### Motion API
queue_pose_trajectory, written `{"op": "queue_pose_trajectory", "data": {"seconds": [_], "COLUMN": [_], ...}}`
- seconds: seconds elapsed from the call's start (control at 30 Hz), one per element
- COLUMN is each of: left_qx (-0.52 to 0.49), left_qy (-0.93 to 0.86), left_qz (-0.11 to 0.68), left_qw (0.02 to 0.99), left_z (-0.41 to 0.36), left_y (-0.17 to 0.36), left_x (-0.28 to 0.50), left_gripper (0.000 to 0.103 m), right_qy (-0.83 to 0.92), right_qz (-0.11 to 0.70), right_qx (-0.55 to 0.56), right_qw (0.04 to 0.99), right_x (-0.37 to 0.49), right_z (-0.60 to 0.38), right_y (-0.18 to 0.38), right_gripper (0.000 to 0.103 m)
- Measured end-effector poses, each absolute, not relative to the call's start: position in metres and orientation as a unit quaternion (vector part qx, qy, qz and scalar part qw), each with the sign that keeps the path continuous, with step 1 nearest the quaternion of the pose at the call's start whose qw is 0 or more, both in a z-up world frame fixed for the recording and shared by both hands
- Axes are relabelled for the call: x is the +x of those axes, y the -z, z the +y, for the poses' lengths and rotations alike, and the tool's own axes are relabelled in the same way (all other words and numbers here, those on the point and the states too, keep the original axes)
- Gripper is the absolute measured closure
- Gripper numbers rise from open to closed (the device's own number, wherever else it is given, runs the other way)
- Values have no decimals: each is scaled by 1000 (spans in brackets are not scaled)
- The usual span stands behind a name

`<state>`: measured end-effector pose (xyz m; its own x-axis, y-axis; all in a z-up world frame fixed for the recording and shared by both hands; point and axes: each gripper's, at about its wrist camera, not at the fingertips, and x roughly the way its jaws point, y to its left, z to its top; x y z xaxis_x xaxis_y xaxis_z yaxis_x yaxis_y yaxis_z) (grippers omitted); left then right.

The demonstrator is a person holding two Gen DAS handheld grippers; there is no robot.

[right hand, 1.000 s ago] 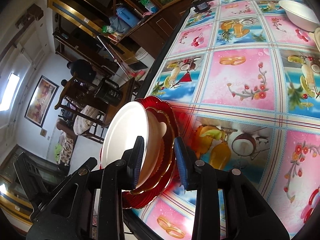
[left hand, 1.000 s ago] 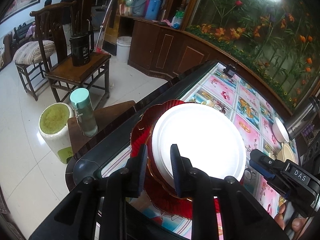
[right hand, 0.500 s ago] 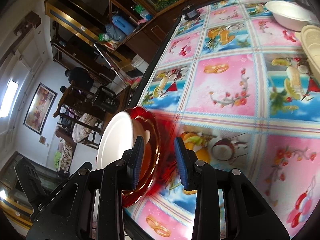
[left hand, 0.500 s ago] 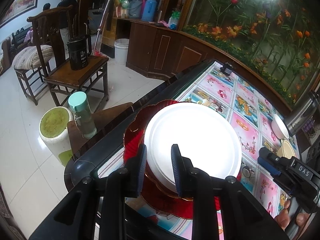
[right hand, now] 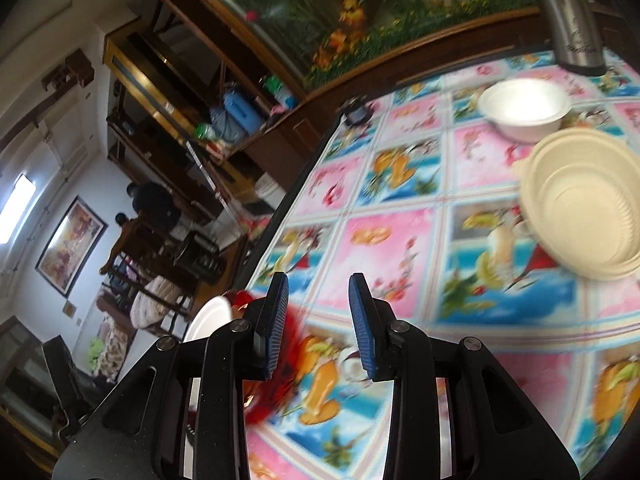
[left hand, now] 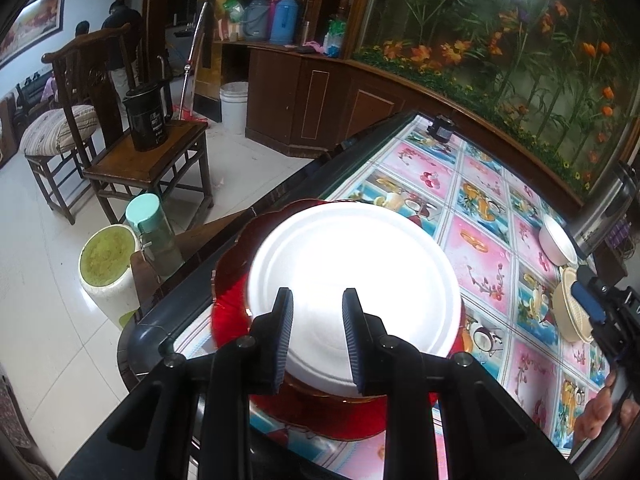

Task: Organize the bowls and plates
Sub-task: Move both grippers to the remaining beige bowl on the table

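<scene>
A white foam plate [left hand: 352, 276] lies on top of a stack of red scalloped plates [left hand: 232, 304] at the table's near left corner. My left gripper [left hand: 318, 338] is open just above the white plate's near edge, holding nothing. My right gripper [right hand: 318, 324] is open and empty over the patterned tablecloth; the stack shows at its lower left [right hand: 212, 316]. A cream ribbed bowl [right hand: 580, 204] and a white foam bowl [right hand: 524, 106] sit far right. In the left wrist view the cream bowl [left hand: 568, 312] and white bowl [left hand: 556, 240] lie at the right.
A steel thermos [right hand: 568, 20] stands behind the bowls. A small dark object [left hand: 440, 128] sits at the table's far edge. Left of the table are a wooden chair with a black kettle [left hand: 146, 118], a teal-lidded bottle [left hand: 154, 232] and a white bin [left hand: 108, 268].
My left gripper has drawn back from the white plate and no longer straddles its rim. My right gripper has swung right, away from the stack, toward the bowls.
</scene>
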<state>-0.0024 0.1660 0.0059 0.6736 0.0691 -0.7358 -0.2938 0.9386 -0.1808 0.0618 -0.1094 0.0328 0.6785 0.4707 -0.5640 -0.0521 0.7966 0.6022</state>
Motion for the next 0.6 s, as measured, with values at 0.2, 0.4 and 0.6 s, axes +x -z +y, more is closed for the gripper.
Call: {"op": "queue_pose_trajectory", "data": {"seconds": [0.2,0.4,0.6], "left_qx": [-122,-86,-63], "left_qy": [-91,-73,-24], "left_qz": [393,400,424], "left_qw": [907,909,903], "left_z": [144,108,60], "left_y": [-11,-14,-13], "left_x": [6,19,39], "left_gripper": [78,78,67], "right_qy": [-112,-57,6], "right_qz": [337,293,235], "right_qx": [292,284,256], "right_qw": [888,911,938], "right_x": [57,53,43], "right_z": [-159,-214,-280], "right_y": [-41,-51,-48], "right_gripper": [72,72,72]}}
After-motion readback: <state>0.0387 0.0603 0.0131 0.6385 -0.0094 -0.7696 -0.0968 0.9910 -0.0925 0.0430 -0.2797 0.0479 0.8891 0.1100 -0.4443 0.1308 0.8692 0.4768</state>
